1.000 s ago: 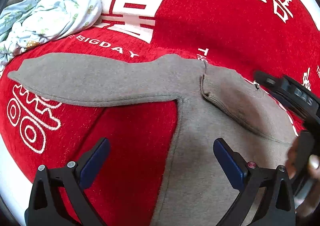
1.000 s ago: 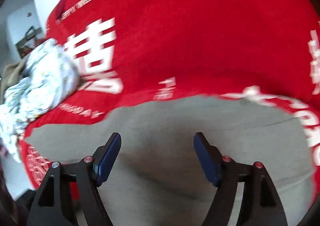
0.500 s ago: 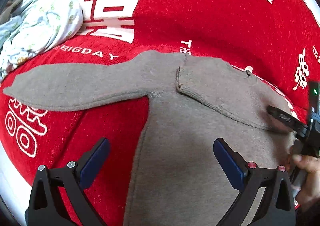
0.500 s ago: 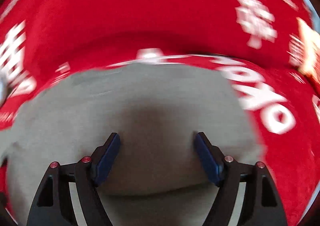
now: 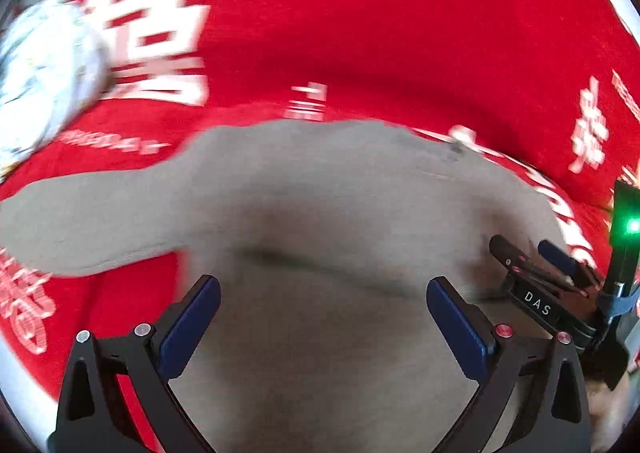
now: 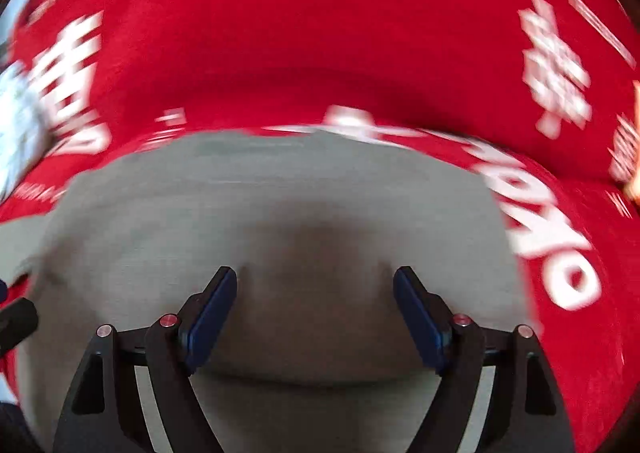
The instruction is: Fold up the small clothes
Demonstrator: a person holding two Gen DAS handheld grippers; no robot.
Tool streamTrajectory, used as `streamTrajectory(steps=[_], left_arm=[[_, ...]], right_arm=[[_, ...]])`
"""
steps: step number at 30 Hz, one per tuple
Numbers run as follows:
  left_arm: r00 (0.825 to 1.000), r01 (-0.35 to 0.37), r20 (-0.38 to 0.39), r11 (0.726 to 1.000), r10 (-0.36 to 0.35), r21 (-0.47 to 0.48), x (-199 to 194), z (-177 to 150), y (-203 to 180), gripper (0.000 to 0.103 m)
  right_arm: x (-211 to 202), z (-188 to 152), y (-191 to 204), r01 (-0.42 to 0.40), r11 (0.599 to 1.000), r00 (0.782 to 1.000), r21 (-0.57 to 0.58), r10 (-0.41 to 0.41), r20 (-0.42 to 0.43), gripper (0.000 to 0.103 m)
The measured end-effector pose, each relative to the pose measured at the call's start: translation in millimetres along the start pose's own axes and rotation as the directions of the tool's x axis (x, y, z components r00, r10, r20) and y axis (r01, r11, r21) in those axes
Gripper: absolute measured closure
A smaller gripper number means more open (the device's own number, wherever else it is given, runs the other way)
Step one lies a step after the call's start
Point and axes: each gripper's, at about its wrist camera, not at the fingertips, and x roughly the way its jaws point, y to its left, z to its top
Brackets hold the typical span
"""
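A grey knit sweater (image 5: 320, 213) lies flat on the red cloth (image 5: 360, 33), with one sleeve (image 5: 80, 221) stretched out to the left. My left gripper (image 5: 322, 293) hovers open over the sweater's body with nothing between its blue pads. In the left wrist view my right gripper (image 5: 520, 244) is low over the sweater's right side. In its own view the right gripper (image 6: 316, 285) stands open above the grey sweater (image 6: 280, 213), which fills the gap behind its fingers; no fabric is pinched. Both views are blurred by motion.
A heap of pale patterned clothes (image 5: 44, 69) sits at the far left on the red cloth with large white characters; it shows as a blur (image 6: 16, 133) in the right wrist view. A hand (image 5: 608, 413) holds the right gripper at the lower right.
My left gripper has slid to the right, from the armpit edge to over the sweater's body. The right gripper swung right and came down close to the sweater's right side.
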Motion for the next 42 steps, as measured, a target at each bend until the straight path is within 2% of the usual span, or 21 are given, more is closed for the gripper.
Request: streamTrajectory(steps=[3, 6, 8, 12, 17, 20, 24, 27, 29, 33, 37, 42], left_arm=[[1.0, 0.007, -0.031, 0.998, -0.005, 0.064, 23.6, 8.9, -35.4, 0.0], [0.997, -0.002, -0.075, 0.992, 0.011, 0.123, 51.8, 14.5, -55.1, 0.0], [0.994, -0.061, -0.084, 0.989, 0.073, 0.133, 65.6, 14.7, -49.0, 0.0], [0.992, -0.121, -0.027, 0.982, 0.126, 0.147, 59.5, 12.8, -25.4, 0.0], [0.98, -0.196, -0.024, 0.98, 0.197, 0.028, 50.9, 18.1, 17.4, 0.0], [0.986, -0.164, -0.035, 0.986, 0.164, -0.011, 47.5, 14.8, 14.9, 0.0], [0.991, -0.128, -0.021, 0.99, 0.129, 0.065, 46.1, 4.0, -25.7, 0.0], [0.987, -0.16, 0.004, 0.976, 0.161, 0.146, 48.4, -6.5, -59.6, 0.0], [0.981, -0.194, 0.035, 0.967, 0.19, 0.167, 50.9, -11.0, -68.2, 0.0], [0.992, -0.126, -0.004, 0.985, 0.128, 0.115, 52.5, -6.2, -47.6, 0.0], [0.995, -0.098, -0.006, 0.991, 0.098, 0.089, 48.6, -7.3, -25.1, 0.0], [0.997, -0.081, 0.001, 0.992, 0.081, 0.099, 41.1, -14.6, -17.4, 0.0]], right_arm=[[0.7, -6.8, -37.7, -0.007, 0.997, 1.0, 0.083, 0.007, -0.01, 0.02], [-4.9, -11.0, -45.4, -0.024, 0.998, 1.0, 0.059, 0.024, 0.002, 0.02], [-4.3, -12.9, -43.1, -0.026, 0.999, 1.0, 0.046, 0.026, 0.006, 0.02], [-0.1, -14.0, -40.3, -0.03, 0.999, 0.999, 0.038, 0.029, 0.015, 0.015], [6.2, -12.5, -36.1, -0.005, 1.0, 1.0, 0.002, 0.005, 0.009, 0.011], [5.1, -14.1, -35.5, -0.004, 1.0, 1.0, 0.001, 0.004, 0.014, 0.011], [5.1, -15.0, -34.1, 0.004, 1.0, 1.0, -0.004, -0.004, 0.016, 0.011], [4.6, -15.8, -33.9, 0.006, 1.0, 1.0, -0.006, -0.005, 0.017, 0.011], [4.5, -16.0, -34.1, 0.006, 1.0, 1.0, -0.006, -0.006, 0.017, 0.011], [4.9, -16.3, -32.2, 0.02, 1.0, 1.0, -0.016, -0.019, 0.016, 0.01], [5.3, -16.3, -31.9, 0.024, 0.999, 1.0, -0.021, -0.024, 0.017, 0.01], [5.1, -16.6, -31.5, 0.029, 0.999, 0.999, -0.026, -0.029, 0.018, 0.01]])
